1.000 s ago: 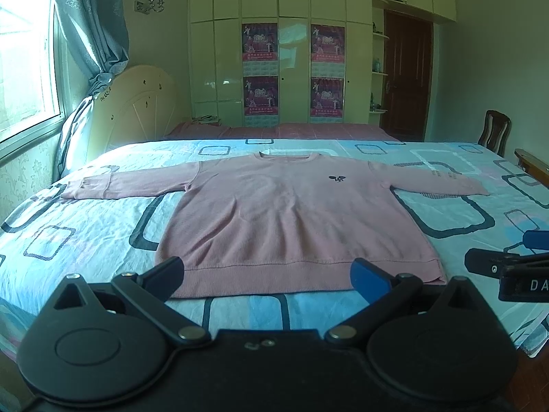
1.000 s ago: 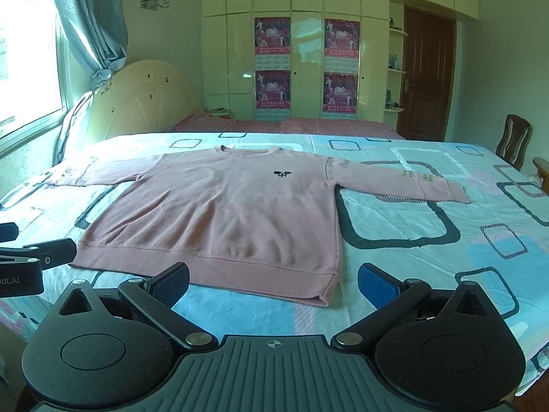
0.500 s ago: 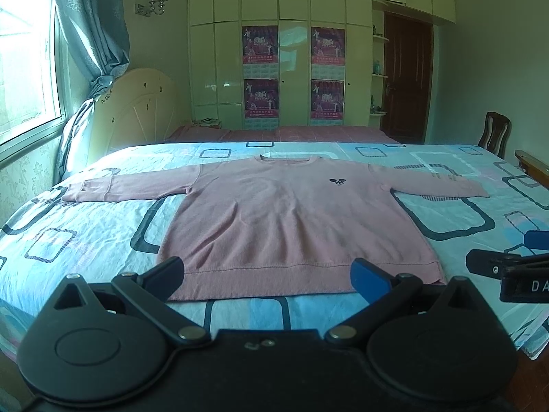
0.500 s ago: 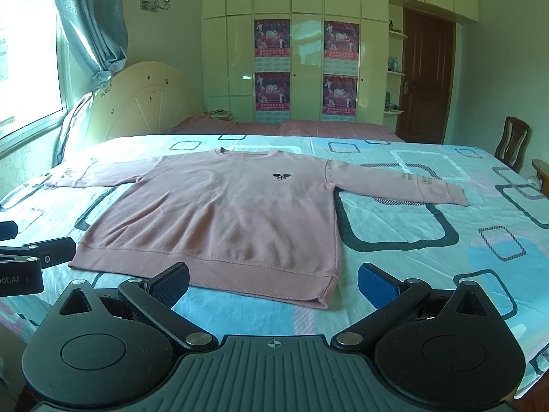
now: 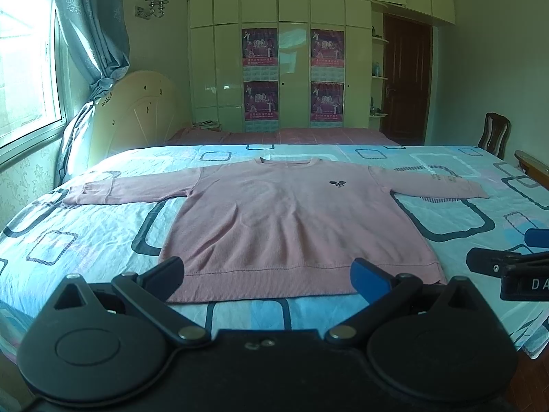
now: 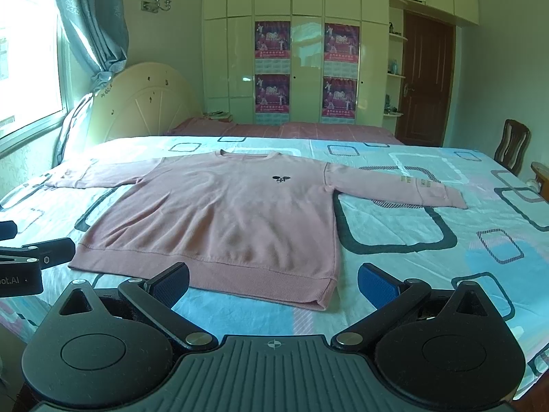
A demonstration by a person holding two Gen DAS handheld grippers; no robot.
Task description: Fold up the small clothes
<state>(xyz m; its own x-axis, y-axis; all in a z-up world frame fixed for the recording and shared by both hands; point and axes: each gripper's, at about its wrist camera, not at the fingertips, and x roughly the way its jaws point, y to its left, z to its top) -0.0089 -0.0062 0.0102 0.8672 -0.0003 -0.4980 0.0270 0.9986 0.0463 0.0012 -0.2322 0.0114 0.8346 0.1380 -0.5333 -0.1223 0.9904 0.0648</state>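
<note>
Nothing is folded yet: the pink sweater (image 5: 291,216) lies flat and face up on the bed (image 5: 68,240), collar away from the cameras, both arms stretched out sideways, hem nearest the grippers. Working from the left, the left sleeve (image 5: 127,190) runs out toward the headboard (image 5: 137,110) and looks like the natural first fold; it would go best if the left gripper (image 5: 267,276), which hangs spread wide and empty just short of the hem, pinched the cuff alone, without catching the sheet beneath, and carried it across the chest in a low arc so the shoulder seam forms the crease. In the middle, the body is a soft, fine-ribbed knit with faint ripples, a thicker ribbed hem band (image 6: 240,271) and a small dark emblem (image 6: 281,179) on the chest; the cloth should drape and slide rather than hold a sharp edge, so smoothing after each fold seems wise. To the right, the right sleeve (image 6: 394,187) lies over the bedsheet's dark rounded-rectangle print, and the right gripper (image 6: 272,283), likewise spread and holding nothing, hovers near the hem's right corner, well placed to mirror the move on that cuff
</note>
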